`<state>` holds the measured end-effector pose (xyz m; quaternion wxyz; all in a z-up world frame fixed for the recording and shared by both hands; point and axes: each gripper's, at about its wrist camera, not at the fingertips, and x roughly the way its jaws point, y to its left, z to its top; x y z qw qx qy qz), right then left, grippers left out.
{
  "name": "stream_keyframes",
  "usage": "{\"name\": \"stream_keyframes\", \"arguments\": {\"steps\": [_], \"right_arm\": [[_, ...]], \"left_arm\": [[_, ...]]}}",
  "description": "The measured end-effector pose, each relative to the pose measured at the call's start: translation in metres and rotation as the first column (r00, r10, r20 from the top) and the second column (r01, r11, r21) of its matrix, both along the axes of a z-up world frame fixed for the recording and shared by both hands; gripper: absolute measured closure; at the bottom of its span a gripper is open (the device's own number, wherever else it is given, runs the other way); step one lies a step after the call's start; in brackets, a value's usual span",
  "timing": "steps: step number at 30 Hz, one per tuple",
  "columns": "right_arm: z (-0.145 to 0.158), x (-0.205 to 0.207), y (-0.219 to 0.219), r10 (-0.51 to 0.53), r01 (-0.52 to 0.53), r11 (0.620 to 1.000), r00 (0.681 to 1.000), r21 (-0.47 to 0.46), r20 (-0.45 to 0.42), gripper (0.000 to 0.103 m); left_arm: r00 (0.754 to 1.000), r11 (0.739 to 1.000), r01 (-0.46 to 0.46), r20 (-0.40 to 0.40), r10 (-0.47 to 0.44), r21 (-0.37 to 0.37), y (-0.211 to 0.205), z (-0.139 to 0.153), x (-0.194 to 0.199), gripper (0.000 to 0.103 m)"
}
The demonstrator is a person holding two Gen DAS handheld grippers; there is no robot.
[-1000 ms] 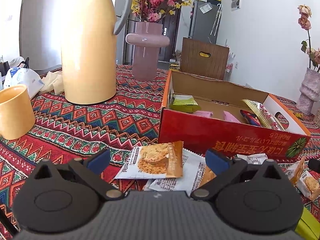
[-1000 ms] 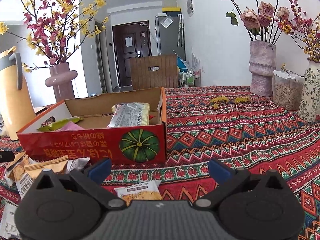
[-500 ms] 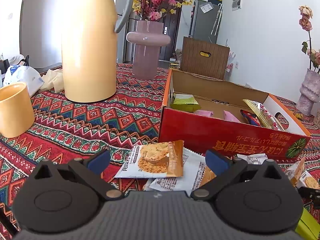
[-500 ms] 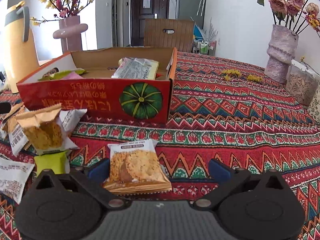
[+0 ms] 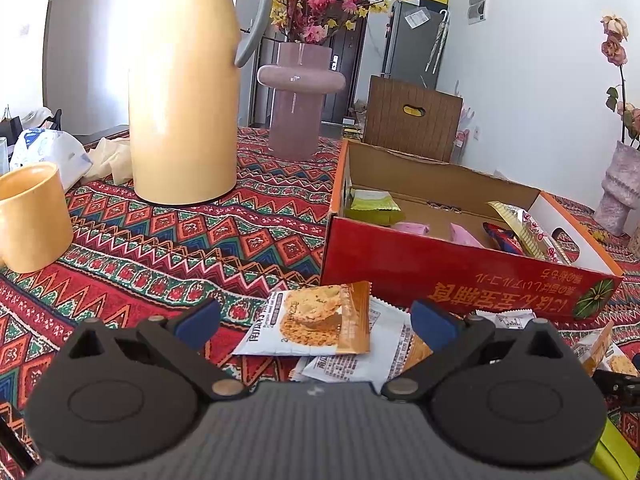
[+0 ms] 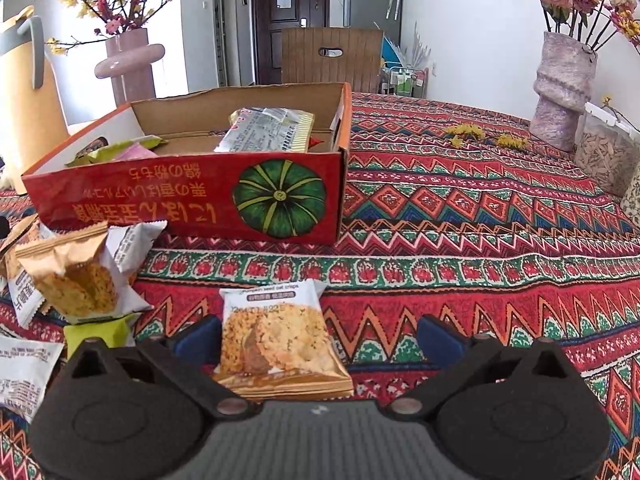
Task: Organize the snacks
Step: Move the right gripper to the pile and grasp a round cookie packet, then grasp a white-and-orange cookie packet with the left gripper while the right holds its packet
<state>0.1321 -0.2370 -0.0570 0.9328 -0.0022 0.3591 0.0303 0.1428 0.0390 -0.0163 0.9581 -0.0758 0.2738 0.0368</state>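
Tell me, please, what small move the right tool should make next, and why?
Probably ease the right tool forward and down so its fingers straddle the oat crisp packet, then close. Its jaws stand wide open, the packet lies flat on the tablecloth between them nearer the left finger, and the red box waits just beyond.

The red box's [image 5: 460,276] near wall is hiding the lower parts of the packets inside [image 5: 416,227]. A top cookie packet [image 5: 316,320] is covering most of the white wrapper [image 5: 352,364] beneath. The yellow cup [image 5: 30,216] is running off the left edge. A green packet [image 6: 96,330] is lying partly behind the right gripper's body.
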Motion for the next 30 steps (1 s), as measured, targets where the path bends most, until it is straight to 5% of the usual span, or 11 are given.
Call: {"name": "stream_keyframes", "arguments": {"steps": [5,9,19,30], "right_arm": [[0.002,-0.007,0.005,0.025,-0.025,1.0,0.999,0.006,0.039,0.021],[0.004,-0.013,0.006,0.035,-0.036,0.999,0.996,0.02,0.079,0.059],[0.01,-0.022,-0.007,-0.043,0.024,0.994,0.985,0.109,0.169,0.063],[0.011,-0.026,-0.017,-0.079,0.045,0.984,0.977,0.173,0.197,0.063]], "left_arm": [[1.0,1.0,0.0,0.002,0.0,0.001,0.0,0.0,0.0,0.0],[1.0,1.0,-0.002,0.001,0.002,0.002,0.0,0.0,0.0,0.0],[1.0,1.0,-0.01,-0.015,0.011,0.012,-0.001,-0.001,0.002,0.0],[0.989,1.0,0.0,-0.149,-0.002,-0.016,0.014,0.007,0.027,0.0]]}}
